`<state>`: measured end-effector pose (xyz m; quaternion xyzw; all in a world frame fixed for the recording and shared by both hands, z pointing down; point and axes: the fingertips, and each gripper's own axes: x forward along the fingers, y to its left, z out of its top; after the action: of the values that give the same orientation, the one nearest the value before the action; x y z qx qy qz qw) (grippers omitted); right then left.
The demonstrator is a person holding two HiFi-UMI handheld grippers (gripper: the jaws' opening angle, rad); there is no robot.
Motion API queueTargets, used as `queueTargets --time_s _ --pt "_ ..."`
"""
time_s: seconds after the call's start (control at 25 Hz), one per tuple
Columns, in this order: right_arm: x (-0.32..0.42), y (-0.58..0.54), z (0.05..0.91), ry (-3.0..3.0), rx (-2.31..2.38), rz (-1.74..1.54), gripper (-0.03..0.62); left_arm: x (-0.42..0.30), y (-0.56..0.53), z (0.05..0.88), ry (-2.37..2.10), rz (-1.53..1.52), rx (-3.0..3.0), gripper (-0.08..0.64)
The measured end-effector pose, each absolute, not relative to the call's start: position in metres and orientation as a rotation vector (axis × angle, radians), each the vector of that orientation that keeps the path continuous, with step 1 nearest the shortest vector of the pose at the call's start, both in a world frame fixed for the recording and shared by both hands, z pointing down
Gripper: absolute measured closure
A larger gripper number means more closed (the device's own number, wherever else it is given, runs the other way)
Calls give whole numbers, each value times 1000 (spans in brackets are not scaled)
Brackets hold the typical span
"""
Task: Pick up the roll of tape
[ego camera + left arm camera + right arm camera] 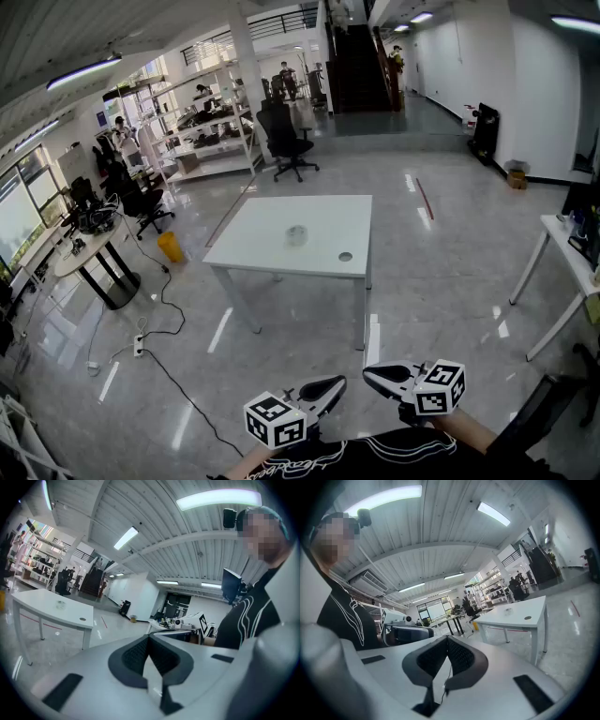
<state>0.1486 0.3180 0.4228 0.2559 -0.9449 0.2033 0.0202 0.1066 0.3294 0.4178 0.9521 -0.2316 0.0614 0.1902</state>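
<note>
You hold both grippers low and close to your body, well apart from the white bench (pixel 272 246). Your left gripper (pixel 336 382) is shut. Its two dark pads meet at the tips, and nothing is between them. Your right gripper (pixel 368 373) is shut too, tip to tip, and it holds nothing. The two grippers are near each other. Their tips lean toward one another with a small gap between them. The marker cube (pixel 275 420) on the left one sits low by your sleeve.

The roll of tape (pixel 296 234) is on the bench, about in the middle of the top. It looks see-through and it is small from here. Nothing touches it. A small dark round spot (pixel 345 256) is on the bench top too, close to the near edge and toward the right corner. It is apart from the tape.

A black office chair (pixel 286 141) stands on the floor past the far edge of the bench. A yellow bin (pixel 170 246) stands on the floor off the left edge. A black cable (pixel 164 309) runs over the shiny floor near the left corner on your side.
</note>
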Motion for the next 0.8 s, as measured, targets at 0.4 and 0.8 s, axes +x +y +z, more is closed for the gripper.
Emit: queueTargets --time_s 0.4,0.8 --pt "145 329 410 -2959 785 599 580 101 339 407 -684 168 2677 557" --pt "138 329 406 -3020 752 652 578 90 344 398 -725 162 2672 557"
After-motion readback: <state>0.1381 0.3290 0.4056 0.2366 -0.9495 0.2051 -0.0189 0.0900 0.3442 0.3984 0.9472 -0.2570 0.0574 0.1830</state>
